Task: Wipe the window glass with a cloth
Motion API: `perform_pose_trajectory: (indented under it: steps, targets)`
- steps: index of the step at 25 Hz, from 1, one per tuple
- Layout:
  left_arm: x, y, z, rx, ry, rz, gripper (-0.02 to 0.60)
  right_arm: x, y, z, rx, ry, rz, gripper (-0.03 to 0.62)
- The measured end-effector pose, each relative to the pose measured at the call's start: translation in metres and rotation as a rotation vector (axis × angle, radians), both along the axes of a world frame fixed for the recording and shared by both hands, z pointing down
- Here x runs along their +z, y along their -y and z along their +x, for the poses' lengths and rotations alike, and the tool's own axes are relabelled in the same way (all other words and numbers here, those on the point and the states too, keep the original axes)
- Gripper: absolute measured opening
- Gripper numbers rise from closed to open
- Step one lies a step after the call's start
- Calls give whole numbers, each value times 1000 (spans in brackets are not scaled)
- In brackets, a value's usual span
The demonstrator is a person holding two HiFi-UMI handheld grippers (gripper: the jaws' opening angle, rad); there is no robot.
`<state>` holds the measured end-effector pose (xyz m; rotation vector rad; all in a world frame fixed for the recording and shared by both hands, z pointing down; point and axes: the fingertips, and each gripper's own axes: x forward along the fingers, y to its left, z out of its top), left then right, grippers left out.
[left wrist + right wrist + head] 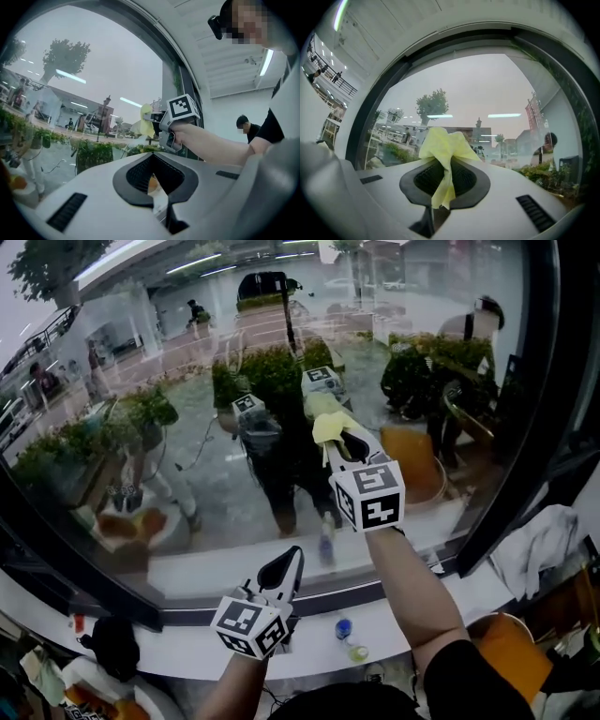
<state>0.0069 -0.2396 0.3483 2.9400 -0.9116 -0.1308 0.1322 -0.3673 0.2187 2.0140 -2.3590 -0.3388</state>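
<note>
At the tips of the right tool (443,177), a yellow cloth (442,146) is pinched and held up against the window glass (178,437).

Its jaws are pressed on the cloth's waist, so the loose bunch fans out past the tips and a tail hangs down between them. The glass lies straight ahead along the tool's long axis, which points forward and up into the middle of the pane. In the head view the cloth (328,424) meets its own reflection, so it looks to be on the glass or just off it, though I cannot be sure it touches. The left tool (281,570) sits lower, near the white sill (412,610), with its jaws together on nothing. The right arm is plainly nearer the glass, so the wiping stroke probably falls to it, sweeping across the pane.
</note>
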Motion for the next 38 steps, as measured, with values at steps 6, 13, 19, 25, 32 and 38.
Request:
perform_pose_trajectory:
  steps: [6, 13, 19, 25, 32, 38]
  targets:
    - [3, -8, 57, 54, 13, -6, 8, 3, -15, 65, 50, 3, 0, 54]
    - [13, -16, 135, 111, 39, -14, 8, 14, -32, 160, 116, 23, 7, 54]
    - [18, -22, 208, 171, 46, -22, 8, 24, -47, 237, 165, 35, 2, 54]
    - [29, -36, 295, 227, 52, -31, 8, 41, -69, 341, 233, 56, -8, 54]
    - [31, -27, 307, 269, 53, -43, 8, 48, -71, 380, 315, 76, -26, 54]
    - [33, -16, 305, 277, 54, -47, 8, 50, -64, 378, 318, 73, -23, 55]
